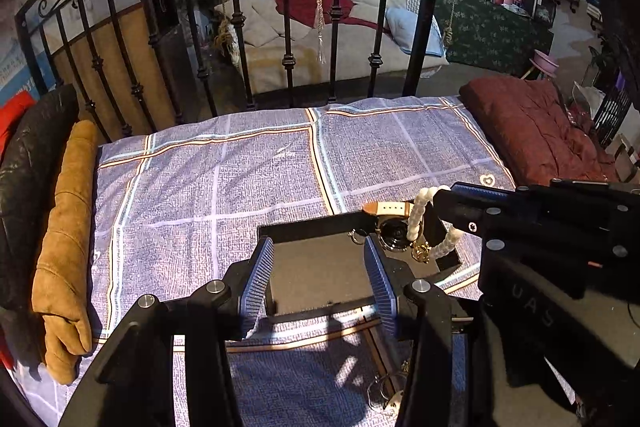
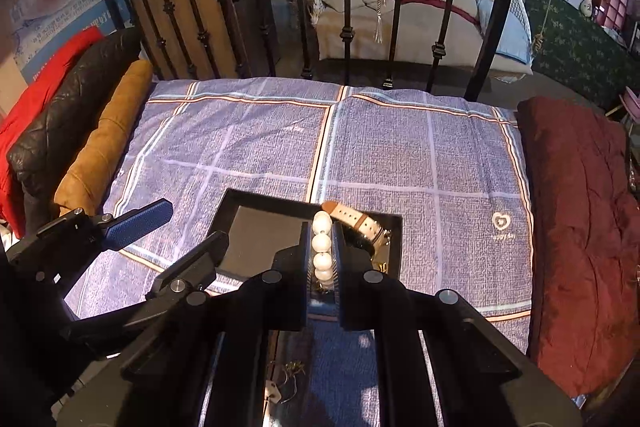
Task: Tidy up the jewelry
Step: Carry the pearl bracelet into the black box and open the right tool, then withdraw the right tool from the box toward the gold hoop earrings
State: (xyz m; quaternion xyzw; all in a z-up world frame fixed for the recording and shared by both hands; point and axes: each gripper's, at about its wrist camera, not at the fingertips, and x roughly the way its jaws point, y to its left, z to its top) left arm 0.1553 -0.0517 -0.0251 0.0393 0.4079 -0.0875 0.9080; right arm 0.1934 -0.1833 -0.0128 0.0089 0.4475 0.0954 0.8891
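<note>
A black tray [image 1: 304, 223] lies on the checked bedsheet. At its right end are a watch with a beige strap [image 1: 390, 207], a gold piece [image 1: 420, 251] and small rings [image 1: 356, 237]. My left gripper [image 1: 317, 245] stands open above the tray's bare floor with nothing between its blue pads [image 1: 256, 287]. My right gripper [image 2: 322, 231] is shut on a white bead bracelet [image 2: 322, 247], which hangs as a loop [image 1: 414, 223] over the tray's right end [image 2: 394, 239]. In the right wrist view the left gripper [image 2: 196, 221] shows at the left, and the watch strap [image 2: 352, 217] lies beyond the beads.
More loose jewelry [image 1: 384, 391] lies on the sheet close under the grippers. A black iron headboard [image 1: 288, 27] closes the far side. A tan cushion [image 1: 68, 227] and a black leather jacket [image 1: 28, 167] line the left edge, and a dark red quilt [image 2: 580, 227] the right.
</note>
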